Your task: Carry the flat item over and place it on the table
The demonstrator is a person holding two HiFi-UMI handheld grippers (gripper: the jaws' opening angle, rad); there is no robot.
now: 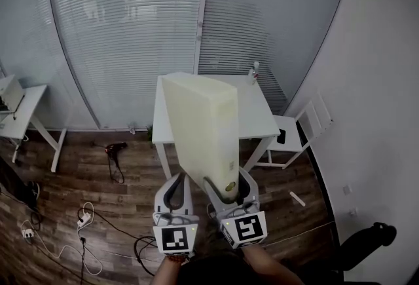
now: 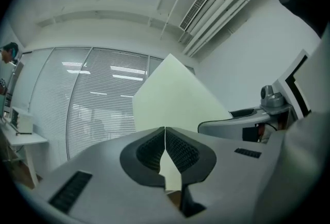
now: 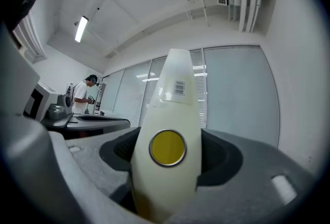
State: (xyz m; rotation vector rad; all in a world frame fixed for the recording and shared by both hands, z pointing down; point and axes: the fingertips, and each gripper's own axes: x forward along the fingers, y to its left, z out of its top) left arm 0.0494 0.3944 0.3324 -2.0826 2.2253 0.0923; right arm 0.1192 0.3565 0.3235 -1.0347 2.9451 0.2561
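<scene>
Nearest, the right hand-held gripper (image 1: 229,190) grasps the flat item (image 1: 200,126) by its lower end, jaws spread wide around its thickness, so the slab rises on edge, clear for carrying. Just beside it, the left hand-held gripper (image 1: 177,180) is clenched on nothing, seemingly idle. Beyond stands the white worktop (image 1: 262,116), the likely drop-off, not yet reached.

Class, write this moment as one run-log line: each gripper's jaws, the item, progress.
left gripper: jaws shut | right gripper: jaws clamped on flat item | item upright, carried, not yet on table
</scene>
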